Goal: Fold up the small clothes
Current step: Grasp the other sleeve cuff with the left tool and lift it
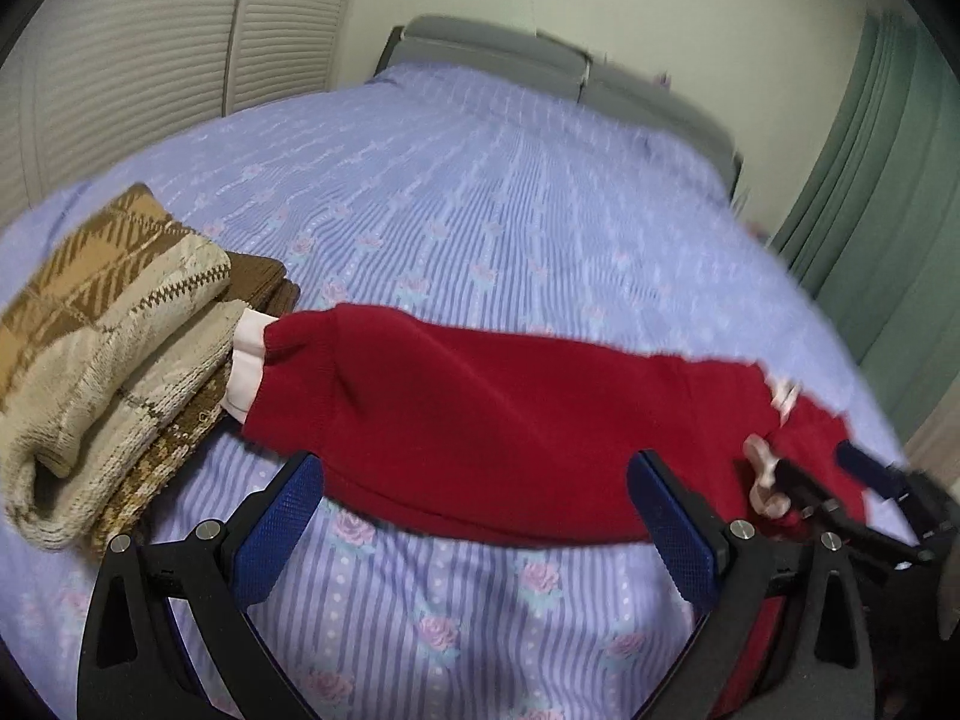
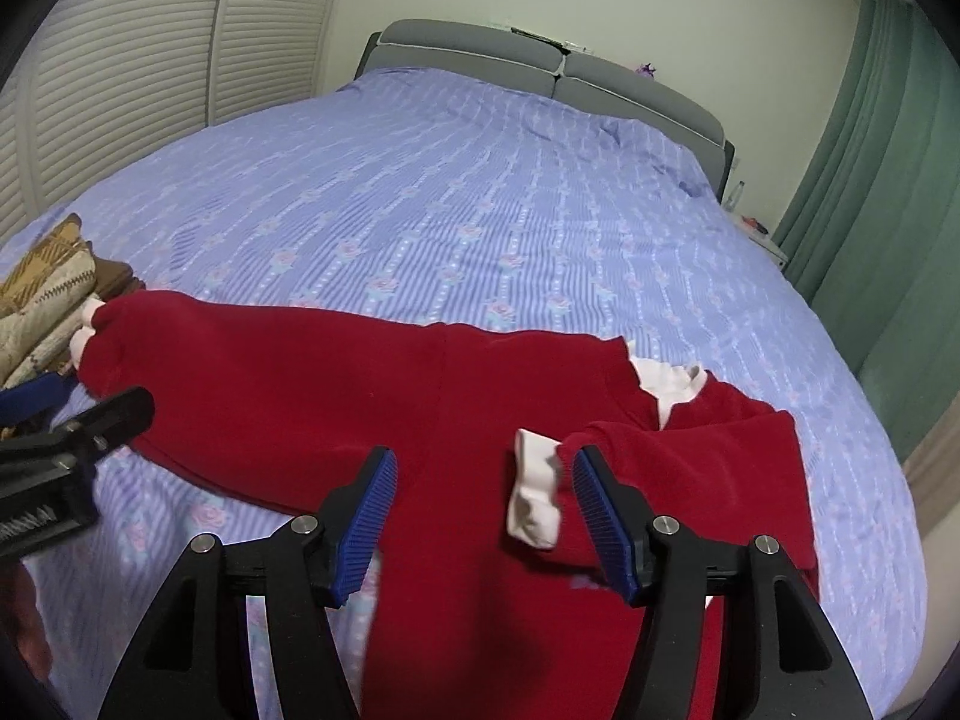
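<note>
A red sweater [image 1: 510,408] lies across the near part of the bed, one sleeve stretched left. That sleeve's pale cuff [image 1: 246,360] touches a stack of knitwear. My left gripper [image 1: 474,522] stands wide open just short of the sweater's lower hem, with nothing pressed between its pads. In the right wrist view the other sleeve is folded in over the red sweater [image 2: 300,372]. Its white cuff [image 2: 534,498] lies between the parted blue pads of my right gripper [image 2: 486,510], close to the right one, and neither pad presses on it. A white collar [image 2: 666,384] shows further right.
A stack of folded brown and beige knitwear [image 1: 108,360] sits at the left on the lilac flowered bedspread [image 1: 480,210]. A grey headboard [image 2: 540,54] closes the far end. Louvred doors [image 2: 120,60] stand left and a green curtain [image 2: 870,180] hangs right.
</note>
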A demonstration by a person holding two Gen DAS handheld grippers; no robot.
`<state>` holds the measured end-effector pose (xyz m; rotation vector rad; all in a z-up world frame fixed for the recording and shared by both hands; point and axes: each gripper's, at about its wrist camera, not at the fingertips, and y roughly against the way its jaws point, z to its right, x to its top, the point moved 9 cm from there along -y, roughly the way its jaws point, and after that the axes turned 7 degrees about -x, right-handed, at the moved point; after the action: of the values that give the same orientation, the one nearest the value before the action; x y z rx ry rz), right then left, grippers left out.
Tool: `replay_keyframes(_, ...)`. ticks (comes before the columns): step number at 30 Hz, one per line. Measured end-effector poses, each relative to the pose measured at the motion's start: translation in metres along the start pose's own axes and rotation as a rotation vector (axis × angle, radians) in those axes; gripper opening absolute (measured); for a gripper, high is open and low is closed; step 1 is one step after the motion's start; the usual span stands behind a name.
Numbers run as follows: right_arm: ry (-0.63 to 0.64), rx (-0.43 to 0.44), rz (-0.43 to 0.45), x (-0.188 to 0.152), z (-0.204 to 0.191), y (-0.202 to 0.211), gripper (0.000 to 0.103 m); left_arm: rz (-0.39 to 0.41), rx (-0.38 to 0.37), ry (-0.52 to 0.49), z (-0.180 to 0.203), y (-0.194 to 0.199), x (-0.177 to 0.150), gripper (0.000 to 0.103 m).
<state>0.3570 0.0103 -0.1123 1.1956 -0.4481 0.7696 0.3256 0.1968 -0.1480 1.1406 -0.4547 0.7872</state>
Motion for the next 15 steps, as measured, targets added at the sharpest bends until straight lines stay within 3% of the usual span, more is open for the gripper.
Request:
replay_keyframes(2, 0.006, -0.011, 0.005, 0.002, -0.004, 0.000, 0.061, 0.018, -0.002, -0.001, -0.006, 0.000, 0.003, 0.101)
replay_keyframes(7, -0.023, -0.008, -0.017, 0.006, -0.010, -0.006, 0.061, -0.001, -0.018, 0.027, -0.023, -0.007, -0.001, 0.085)
replay_keyframes(11, -0.019, 0.010, -0.029, 0.004, -0.020, -0.009, 0.061, 0.033, -0.021, 0.074, -0.038, -0.005, -0.009, 0.084)
replay_keyframes(13, -0.008, 0.004, -0.022, 0.004, -0.024, -0.010, 0.061, 0.022, -0.019, 0.078, -0.046, -0.011, -0.012, 0.074)
replay_keyframes(15, 0.001, -0.003, -0.024, 0.003, -0.029, -0.012, 0.061, -0.004, -0.028, 0.114, -0.055, -0.019, -0.015, 0.071)
